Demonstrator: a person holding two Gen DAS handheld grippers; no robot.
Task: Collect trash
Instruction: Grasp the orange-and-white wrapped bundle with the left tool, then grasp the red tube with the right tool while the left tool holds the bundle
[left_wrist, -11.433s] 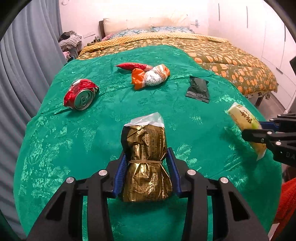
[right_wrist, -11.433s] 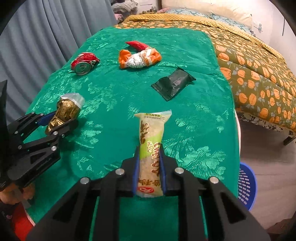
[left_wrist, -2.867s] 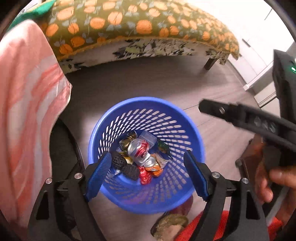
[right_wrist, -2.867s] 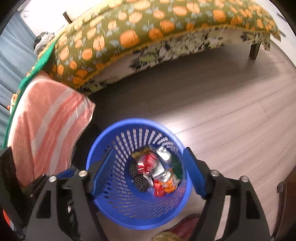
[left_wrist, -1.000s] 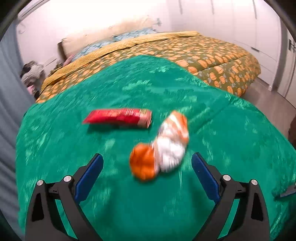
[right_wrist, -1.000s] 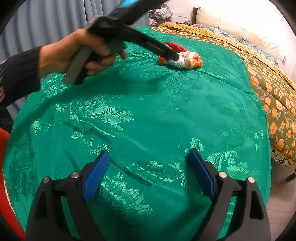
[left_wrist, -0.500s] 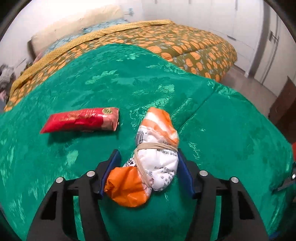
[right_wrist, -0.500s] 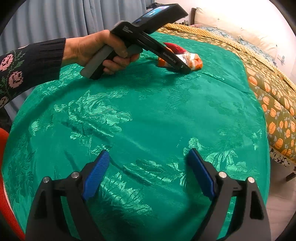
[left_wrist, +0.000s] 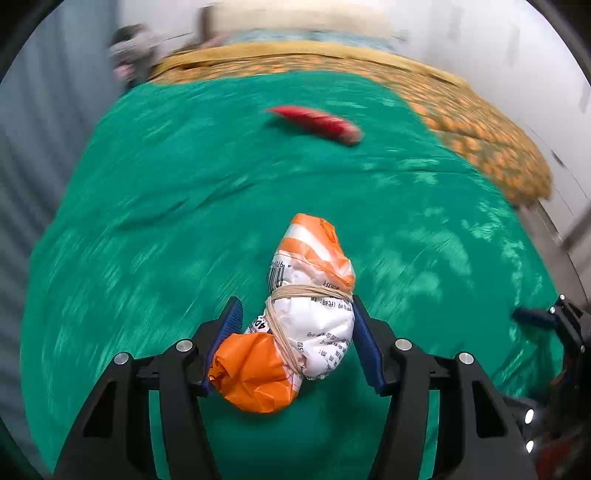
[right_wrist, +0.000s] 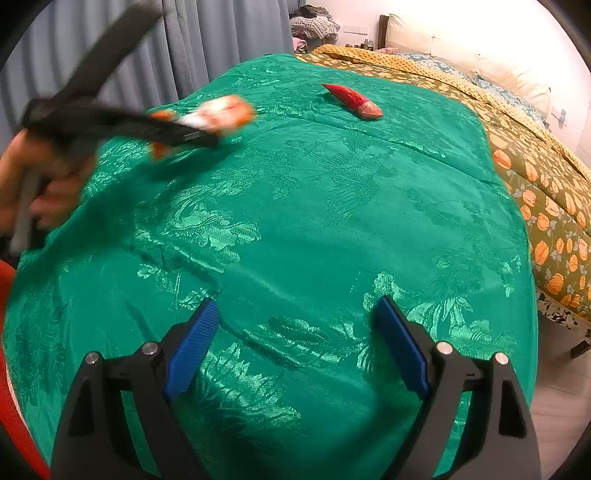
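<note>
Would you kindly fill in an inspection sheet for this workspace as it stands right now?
Surface: green patterned bedspread, wrinkled, over a bed.
Job's things: orange-and-white wrapper bundle tied with a rubber band; red packet lying further up the bedspread.
Clutter: pile of clothes beyond the head of the bed.
Grippers: left tongs shut on the bundle, blue pads at both its sides; right tongs open, nothing between them, above bare bedspread.
Cables: nothing seen.
Surroundings: orange-patterned quilt, pillows, grey curtain, wooden floor; no bin in view.
</note>
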